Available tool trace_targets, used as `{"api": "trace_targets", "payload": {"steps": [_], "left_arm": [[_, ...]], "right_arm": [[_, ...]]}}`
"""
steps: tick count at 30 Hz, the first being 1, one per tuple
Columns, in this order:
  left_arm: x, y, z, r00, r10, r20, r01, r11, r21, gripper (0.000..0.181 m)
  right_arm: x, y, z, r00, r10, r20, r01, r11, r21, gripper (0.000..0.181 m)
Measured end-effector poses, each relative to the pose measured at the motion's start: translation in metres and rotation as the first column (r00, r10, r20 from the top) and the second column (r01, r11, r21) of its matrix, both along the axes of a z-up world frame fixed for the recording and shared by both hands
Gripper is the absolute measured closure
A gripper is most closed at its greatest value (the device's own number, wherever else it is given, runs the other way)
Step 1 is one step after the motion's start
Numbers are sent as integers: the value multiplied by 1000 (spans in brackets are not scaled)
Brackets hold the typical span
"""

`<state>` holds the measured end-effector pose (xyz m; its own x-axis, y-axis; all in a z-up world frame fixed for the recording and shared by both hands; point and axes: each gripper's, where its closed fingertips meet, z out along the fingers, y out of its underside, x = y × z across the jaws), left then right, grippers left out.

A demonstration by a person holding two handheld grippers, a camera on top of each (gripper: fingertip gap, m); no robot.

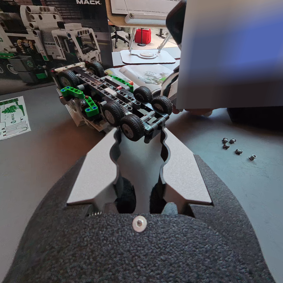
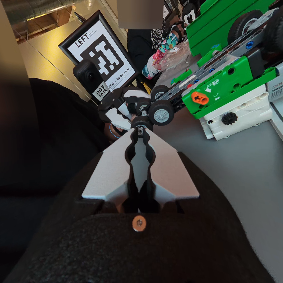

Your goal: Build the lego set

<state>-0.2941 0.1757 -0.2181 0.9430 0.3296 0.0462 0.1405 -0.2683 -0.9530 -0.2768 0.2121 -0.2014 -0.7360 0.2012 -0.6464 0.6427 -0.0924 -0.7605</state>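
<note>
The lego truck [image 1: 107, 91] lies belly-up on the grey table [image 1: 46, 153], its rear wheels towards me. My left gripper [image 1: 140, 131] clamps the truck's tail, one fingertip on a rear wheel [image 1: 131, 127] and the other on the black frame; it also shows in the right wrist view [image 2: 122, 113]. My right gripper [image 2: 140, 131] is shut on a small grey pin [image 2: 140, 132] at the hub of a rear wheel [image 2: 141, 122]. One of its fingers [image 1: 170, 90] shows in the left wrist view beside the far rear wheel [image 1: 162, 104]. The truck's green and white side [image 2: 222, 91] fills the right.
Several small dark pins [image 1: 237, 151] lie loose on the table to the right. A sticker sheet [image 1: 12, 116] lies at the left. The set's box [image 1: 53, 38] stands behind the truck, with the open instruction booklet [image 1: 147, 75] beside it. A framed marker sign [image 2: 101, 56] and a person's floral sleeve [image 2: 160, 52] are beyond. The gap from one gripper's tips to the other's is roughly 5 cm.
</note>
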Motion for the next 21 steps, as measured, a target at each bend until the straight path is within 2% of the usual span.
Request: {"api": "trace_targets", "payload": {"steps": [11,21], "left_arm": [[1,1,-1,1000,8,-30,-8,1000,-17,132],[1,2,-3,999,13,-45,-15,999,-31,131]], "right_arm": [[-1,-2,-2,972,-80,221,117,980,-159,177],[-2,-2,-4,951,-68,301,133,970,-203,177]]}}
